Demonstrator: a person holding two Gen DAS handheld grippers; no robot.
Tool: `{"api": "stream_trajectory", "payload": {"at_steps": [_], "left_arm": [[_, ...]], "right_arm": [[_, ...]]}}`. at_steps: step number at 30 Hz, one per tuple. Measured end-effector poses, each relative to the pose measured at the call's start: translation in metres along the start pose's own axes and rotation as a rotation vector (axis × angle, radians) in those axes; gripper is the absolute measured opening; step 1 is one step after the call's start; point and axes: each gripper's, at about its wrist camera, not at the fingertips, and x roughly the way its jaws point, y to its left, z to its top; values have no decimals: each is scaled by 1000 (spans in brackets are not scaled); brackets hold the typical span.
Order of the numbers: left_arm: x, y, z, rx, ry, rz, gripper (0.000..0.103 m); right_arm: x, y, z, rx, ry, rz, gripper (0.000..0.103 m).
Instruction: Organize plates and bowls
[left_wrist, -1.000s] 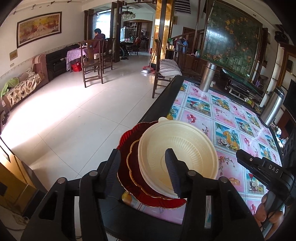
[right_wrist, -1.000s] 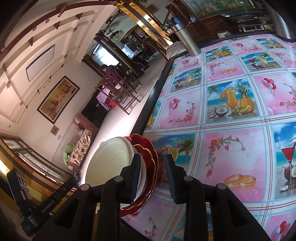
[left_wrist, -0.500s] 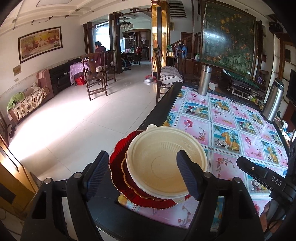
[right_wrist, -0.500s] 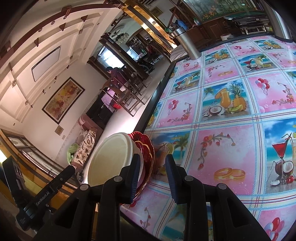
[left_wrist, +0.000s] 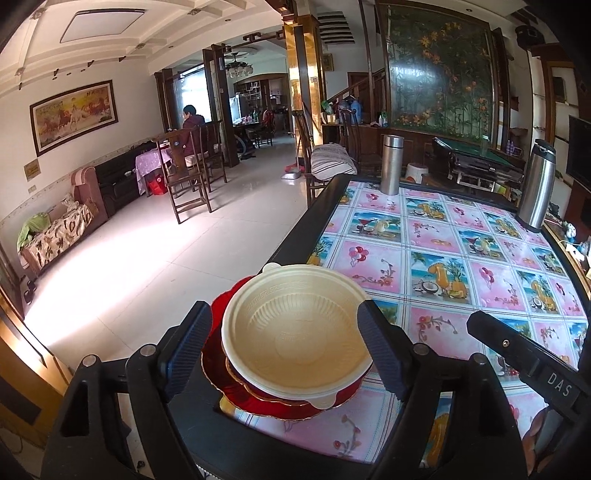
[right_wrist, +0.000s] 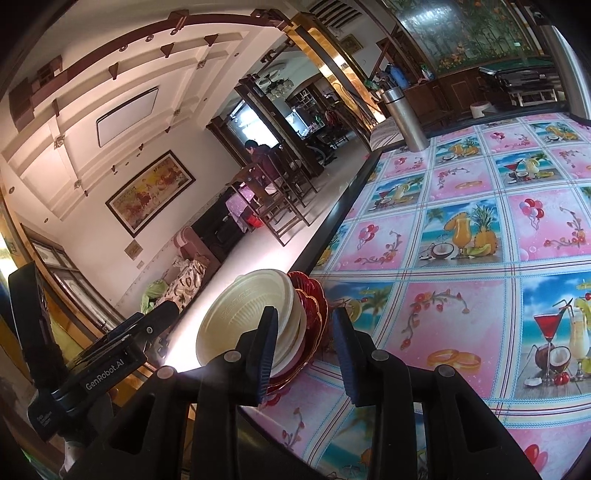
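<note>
"DAS" is printed on the right gripper's body as seen from the left wrist, and "GenRobot.AI" on the left gripper's body as seen from the right wrist. A cream bowl (left_wrist: 295, 332) sits on stacked red plates (left_wrist: 258, 398) at the near corner of the tabletop (left_wrist: 461, 258). The left gripper (left_wrist: 284, 350) has just been opening, its jaws spread wide on either side of the bowl, clear of it. The right gripper (right_wrist: 303, 347) has been opening slightly, released, just beside the stack's rim, gripping nothing
</note>
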Motion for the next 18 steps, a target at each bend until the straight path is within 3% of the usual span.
{"api": "stream_trajectory", "payload": {"at_steps": [18], "left_arm": [[-17, -20, -4, 22, -38, -67, 84]], "right_arm": [[-13, 4, -4, -54, -20, -11, 35]]}}
